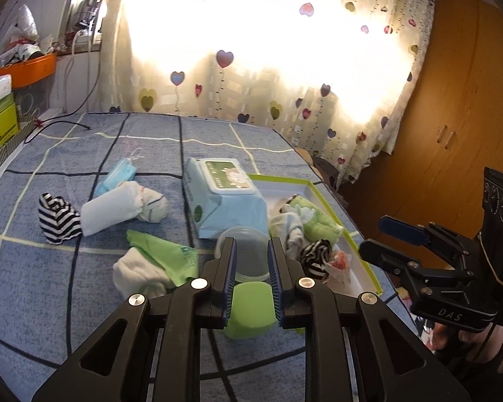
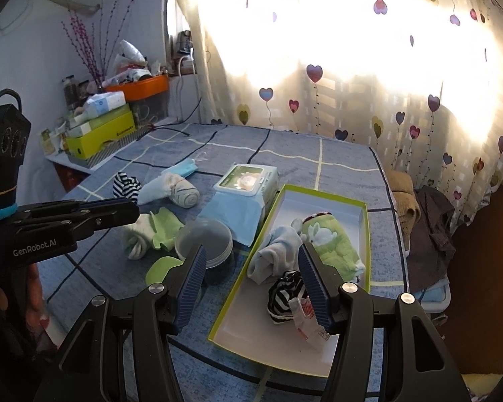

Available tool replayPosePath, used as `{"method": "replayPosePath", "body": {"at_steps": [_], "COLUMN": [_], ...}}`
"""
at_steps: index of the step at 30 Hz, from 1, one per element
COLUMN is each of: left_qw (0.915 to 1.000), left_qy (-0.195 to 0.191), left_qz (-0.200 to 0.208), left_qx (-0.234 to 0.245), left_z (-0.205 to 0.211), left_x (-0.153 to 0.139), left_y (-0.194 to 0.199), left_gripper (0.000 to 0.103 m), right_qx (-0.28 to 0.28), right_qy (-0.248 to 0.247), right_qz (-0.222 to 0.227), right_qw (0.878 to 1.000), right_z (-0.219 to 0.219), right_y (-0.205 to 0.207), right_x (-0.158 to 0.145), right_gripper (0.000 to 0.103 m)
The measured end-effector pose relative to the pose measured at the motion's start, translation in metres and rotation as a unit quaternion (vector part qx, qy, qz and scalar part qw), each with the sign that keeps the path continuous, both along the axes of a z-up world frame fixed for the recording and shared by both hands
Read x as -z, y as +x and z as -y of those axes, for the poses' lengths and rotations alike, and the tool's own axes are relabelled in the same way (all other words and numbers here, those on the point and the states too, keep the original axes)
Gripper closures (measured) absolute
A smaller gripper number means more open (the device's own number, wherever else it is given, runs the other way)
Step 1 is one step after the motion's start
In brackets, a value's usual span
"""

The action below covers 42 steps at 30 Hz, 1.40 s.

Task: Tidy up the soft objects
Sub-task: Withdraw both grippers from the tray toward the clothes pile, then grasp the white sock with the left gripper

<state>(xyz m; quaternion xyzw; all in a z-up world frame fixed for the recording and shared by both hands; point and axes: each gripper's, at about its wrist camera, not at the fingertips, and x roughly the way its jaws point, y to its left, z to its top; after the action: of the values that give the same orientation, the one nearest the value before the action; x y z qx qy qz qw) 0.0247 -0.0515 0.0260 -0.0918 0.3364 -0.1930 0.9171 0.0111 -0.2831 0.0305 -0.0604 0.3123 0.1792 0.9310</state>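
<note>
Blue bedspread (image 1: 43,268) here, gridded with black and cream lines. A black-and-white striped sock (image 1: 58,217) sits toward its left edge, beside a white roll (image 1: 107,212) and a pale blue face mask (image 1: 117,176). The wipes pack (image 1: 224,197) shows light blue with a green-and-white lid. Lime-green lid (image 1: 251,308) up front, grey translucent tub (image 1: 244,254) behind it. The white tray (image 2: 318,197) has a lime rim and holds a green bunny-print sock (image 2: 332,241), a pale blue sock (image 2: 275,251) and another striped sock (image 2: 285,294). The cream curtain (image 2: 318,100) carries purple hearts.
</note>
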Motion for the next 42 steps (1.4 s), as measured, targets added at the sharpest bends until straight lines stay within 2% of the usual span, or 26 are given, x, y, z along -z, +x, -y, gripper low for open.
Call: {"method": "replayPosePath", "body": {"at_steps": [4,13,17,21,31,36,42], "left_qw": [0.9996,0.9967,0.9953,0.9941,0.9928,0.9912,0.9904], "left_qy": [0.0,0.016,0.016,0.021,0.032,0.043,0.038], "left_qz": [-0.009,-0.032,-0.039,-0.048,-0.078,-0.096,-0.111], "left_qx": [-0.027,-0.073,-0.087,-0.096,-0.085,-0.081,-0.073], "left_z": [-0.019,-0.051,-0.061,-0.066,-0.064,-0.061,-0.055], "left_x": [0.008,0.029,0.037,0.045,0.065,0.076,0.088], "left_y": [0.004,0.012,0.015,0.018,0.029,0.039,0.048], "left_gripper": [0.083,0.083,0.063,0.062,0.062,0.058,0.058], "right_qx": [-0.002,-0.014,-0.019,-0.024,-0.037,-0.052,-0.055], "right_qy": [0.004,0.008,0.005,0.005,0.003,0.01,0.009], "right_qz": [0.003,-0.004,-0.009,-0.011,-0.023,-0.024,-0.03], "right_qw": [1.0,1.0,1.0,1.0,0.999,0.998,0.998], "right_z": [-0.002,-0.008,-0.011,-0.015,-0.025,-0.029,-0.033], "right_y": [0.001,0.009,0.014,0.017,0.027,0.029,0.034], "right_x": [0.0,0.004,0.007,0.009,0.014,0.016,0.021], "right_gripper": [0.039,0.038,0.038,0.038,0.038,0.038,0.038]}}
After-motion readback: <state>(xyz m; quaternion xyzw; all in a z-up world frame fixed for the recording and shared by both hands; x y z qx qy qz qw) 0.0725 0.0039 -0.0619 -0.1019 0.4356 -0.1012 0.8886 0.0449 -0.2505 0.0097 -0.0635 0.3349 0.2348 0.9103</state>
